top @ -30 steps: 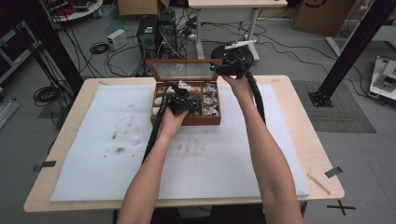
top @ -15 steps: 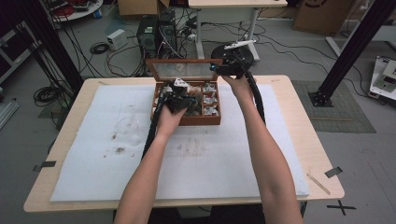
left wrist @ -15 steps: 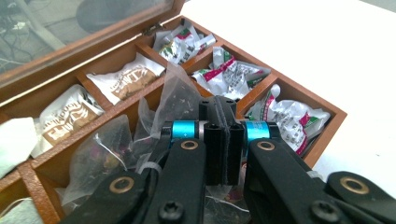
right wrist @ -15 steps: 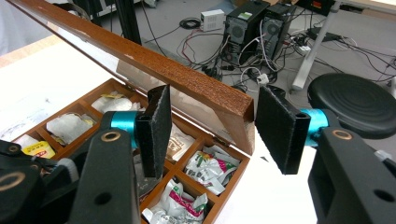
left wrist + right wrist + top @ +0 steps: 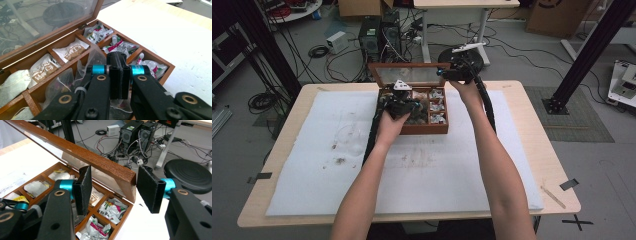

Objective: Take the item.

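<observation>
The left gripper [image 5: 117, 75] has its jaws pressed together, seemingly pinching the thin clear wrap of a tea bag [image 5: 96, 56] over the middle compartments of the box [image 5: 422, 129]; the grip itself is hard to make out. Since a second ago this gripper has crept a little toward the back of the box, so the bag is probably being lifted or shifted, not yet clear of the dividers. The right gripper [image 5: 112, 188] stays put, jaws spread either side of the corner of the raised lid [image 5: 100, 161], apparently not clamped on it. The box sits at the counter's [image 5: 532, 150] far edge.
</observation>
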A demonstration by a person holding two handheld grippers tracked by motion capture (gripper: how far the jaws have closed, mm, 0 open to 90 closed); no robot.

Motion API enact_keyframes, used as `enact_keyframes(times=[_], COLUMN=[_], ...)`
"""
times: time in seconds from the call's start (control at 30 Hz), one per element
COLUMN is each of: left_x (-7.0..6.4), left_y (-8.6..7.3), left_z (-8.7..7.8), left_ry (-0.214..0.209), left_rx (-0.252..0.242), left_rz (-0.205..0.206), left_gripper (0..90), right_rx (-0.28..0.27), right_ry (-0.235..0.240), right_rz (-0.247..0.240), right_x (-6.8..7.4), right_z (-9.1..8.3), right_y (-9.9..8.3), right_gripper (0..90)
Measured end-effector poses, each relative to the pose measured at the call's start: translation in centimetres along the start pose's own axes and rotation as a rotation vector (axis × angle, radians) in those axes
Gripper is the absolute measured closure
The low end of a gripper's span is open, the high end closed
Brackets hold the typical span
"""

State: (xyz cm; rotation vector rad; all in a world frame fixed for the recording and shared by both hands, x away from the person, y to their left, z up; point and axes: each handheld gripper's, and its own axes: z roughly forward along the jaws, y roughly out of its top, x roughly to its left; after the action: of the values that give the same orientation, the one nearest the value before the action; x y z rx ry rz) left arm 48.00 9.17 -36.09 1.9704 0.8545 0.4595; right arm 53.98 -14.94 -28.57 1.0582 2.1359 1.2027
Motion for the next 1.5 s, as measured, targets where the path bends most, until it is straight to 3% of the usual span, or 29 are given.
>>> enact_keyframes(times=[0.47, 0.87, 1.5], left_x=[0.1, 0.5, 1.9], left_y=[0.6, 1.3, -0.1], left_z=[-1.9, -5.9, -12.1], left_ry=[-0.017, -0.033, 0.033], left_rx=[-0.041, -0.072, -0.082], left_rz=[-0.018, -0.004, 0.027], left_gripper=[89.8, 89.8, 89.7], right_rx=[-0.003, -0.005, -0.003], right_ry=[-0.001, -0.002, -0.010], right_rz=[0.003, 0.004, 0.006], right_x=[0.0, 0.0, 0.1], right_z=[0.0, 0.1, 0.1], right_y=[0.0, 0.0, 0.1], right_gripper=[47.3, 47.3, 47.1])
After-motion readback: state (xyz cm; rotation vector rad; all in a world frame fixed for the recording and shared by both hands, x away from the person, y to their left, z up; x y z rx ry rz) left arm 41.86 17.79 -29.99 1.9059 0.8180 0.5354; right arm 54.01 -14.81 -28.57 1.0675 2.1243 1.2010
